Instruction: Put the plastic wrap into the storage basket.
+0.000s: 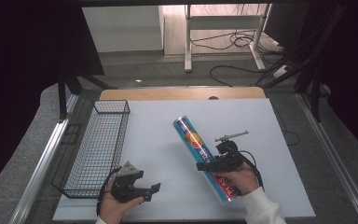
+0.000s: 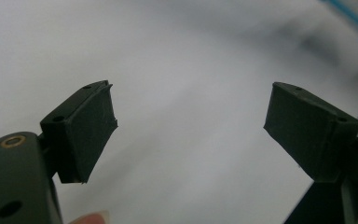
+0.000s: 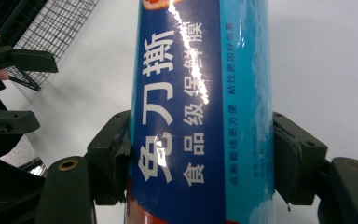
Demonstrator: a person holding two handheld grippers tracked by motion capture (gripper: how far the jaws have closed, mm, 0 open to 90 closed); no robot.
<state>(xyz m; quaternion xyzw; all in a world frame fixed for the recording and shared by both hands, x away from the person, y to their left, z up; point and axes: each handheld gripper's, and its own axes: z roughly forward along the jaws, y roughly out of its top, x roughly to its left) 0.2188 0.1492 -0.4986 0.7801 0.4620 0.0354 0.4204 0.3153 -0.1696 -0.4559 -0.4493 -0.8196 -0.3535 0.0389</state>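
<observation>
The blue tube (image 3: 200, 107) carries white Chinese writing, 免刀撕 and 食品级保鲜膜. It sits crosswise between the right gripper (image 3: 200, 156)'s pads, clamped on both sides, slanting over the white table (image 1: 158, 140). The left gripper (image 1: 142, 189) rests low beside the wire basket (image 1: 98, 144), jaws spread with nothing between them.

In the right gripper view, the blue roll (image 3: 200, 112) runs past the top and bottom edges, hiding both ends. In the left gripper view, the table (image 2: 191, 70) is blurred, and a blue streak (image 2: 354, 18) at the top right corner cannot be identified.
</observation>
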